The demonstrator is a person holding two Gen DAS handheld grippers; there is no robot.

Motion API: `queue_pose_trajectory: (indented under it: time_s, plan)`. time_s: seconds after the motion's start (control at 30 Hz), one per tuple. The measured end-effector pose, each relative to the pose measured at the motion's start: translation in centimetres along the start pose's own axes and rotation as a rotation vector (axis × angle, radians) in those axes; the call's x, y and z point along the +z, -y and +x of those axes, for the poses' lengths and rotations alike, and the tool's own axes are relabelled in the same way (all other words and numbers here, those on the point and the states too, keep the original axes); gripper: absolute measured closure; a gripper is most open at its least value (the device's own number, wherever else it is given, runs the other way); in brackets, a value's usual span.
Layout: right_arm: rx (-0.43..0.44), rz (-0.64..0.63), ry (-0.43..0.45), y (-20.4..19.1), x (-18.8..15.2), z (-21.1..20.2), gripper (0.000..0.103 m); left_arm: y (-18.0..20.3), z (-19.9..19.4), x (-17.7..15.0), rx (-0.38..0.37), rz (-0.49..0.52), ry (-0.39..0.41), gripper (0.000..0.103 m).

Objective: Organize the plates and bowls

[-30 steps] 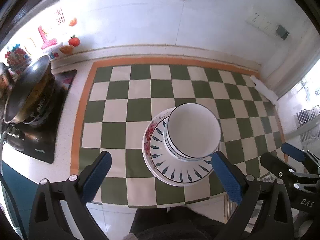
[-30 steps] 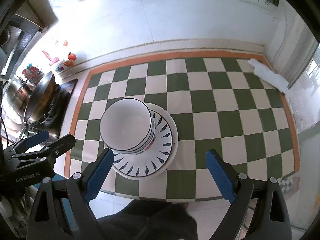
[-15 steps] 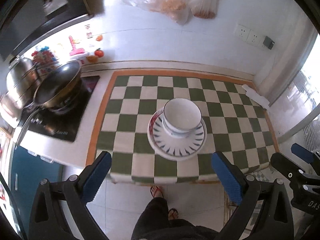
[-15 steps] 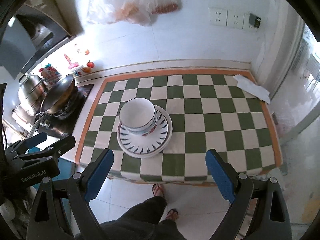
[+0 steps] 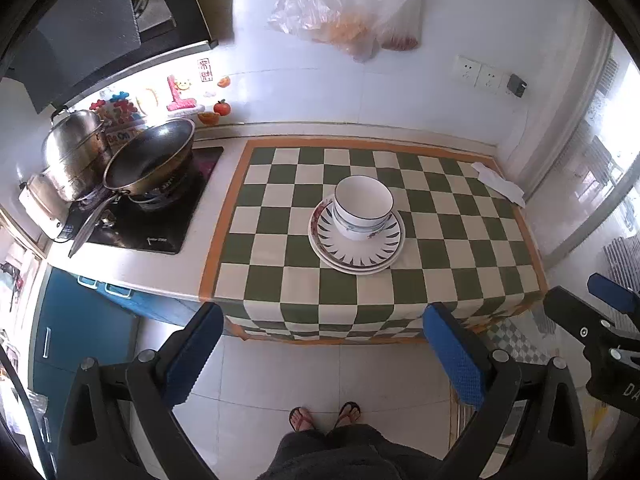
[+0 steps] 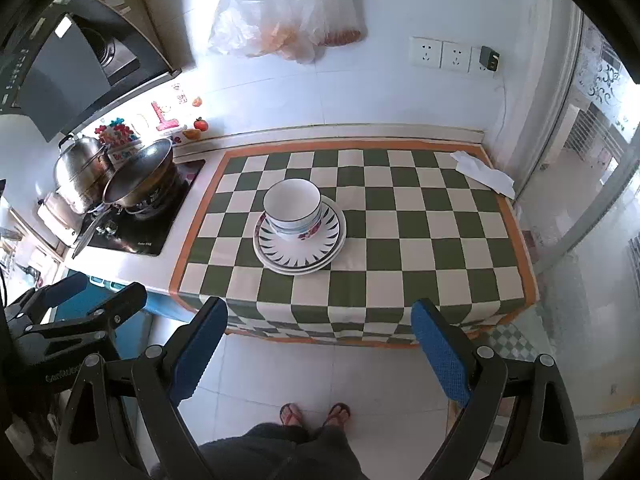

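Apparently the sorting was finished or nearly so: the bowls (image 5: pixel 363 208) sat nested, one inside another, upright on top of the stacked plates (image 5: pixel 357 246), all in a single pile near the middle of the checked cloth (image 5: pixel 280 184) on the counter. No other dish showed anywhere on the cloth, so nothing seemed left to gather. How many bowls or plates made up the pile could not be told for sure.

Both tools hung well back from the counter, above the floor tiles. The left gripper (image 5: pixel 318 354) had its jaws spread wide and held nothing; the right gripper (image 6: pixel 320 350) was likewise wide apart and empty. The person's feet in sandals (image 6: pixel 314 414) stood on the floor below.

To the left of the cloth sat a wok (image 5: pixel 150 168) and a steel pot (image 5: pixel 76 152) on the stove. A white rag (image 6: pixel 482 172) lay at the cloth's far right corner, and plastic bags (image 6: pixel 288 12) hung on the wall.

Compared with a second earlier, both cameras had pulled far back and up: the pile, then filling the view right between the fingers, now looked small and distant, and the stack itself had not shifted
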State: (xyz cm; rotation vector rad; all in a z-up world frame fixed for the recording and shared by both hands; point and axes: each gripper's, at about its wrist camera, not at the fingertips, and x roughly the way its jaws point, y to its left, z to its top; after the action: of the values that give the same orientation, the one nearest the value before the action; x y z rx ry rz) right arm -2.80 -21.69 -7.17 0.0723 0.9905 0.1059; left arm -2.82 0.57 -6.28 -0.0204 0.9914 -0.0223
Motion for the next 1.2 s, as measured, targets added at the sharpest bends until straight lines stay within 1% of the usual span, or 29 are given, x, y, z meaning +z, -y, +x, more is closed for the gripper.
queue_pose_trajectory:
  time_s: [0.07, 0.37, 0.8, 1.2]
  plan:
    - [-0.011, -0.004, 0.011, -0.6, -0.4, -0.9, 0.008, -0.3, -0.7, -0.3, 0.011, 0.008, 0.008, 0.001]
    - [-0.058, 0.005, 0.033, -2.4, -1.3, -3.4, 0.008, -2.1, -3.3, -1.0, 0.005, 0.013, 0.034, 0.001]
    - [-0.078, 0.014, 0.027, -3.7, -1.7, -3.6, 0.008, -3.6, -4.5, -1.1, -0.01, 0.018, 0.052, 0.001]
    - [-0.074, 0.015, 0.026, -4.0, -1.6, -3.4, 0.008, -4.4, -4.8, -1.3, -0.016, 0.014, 0.062, 0.001]
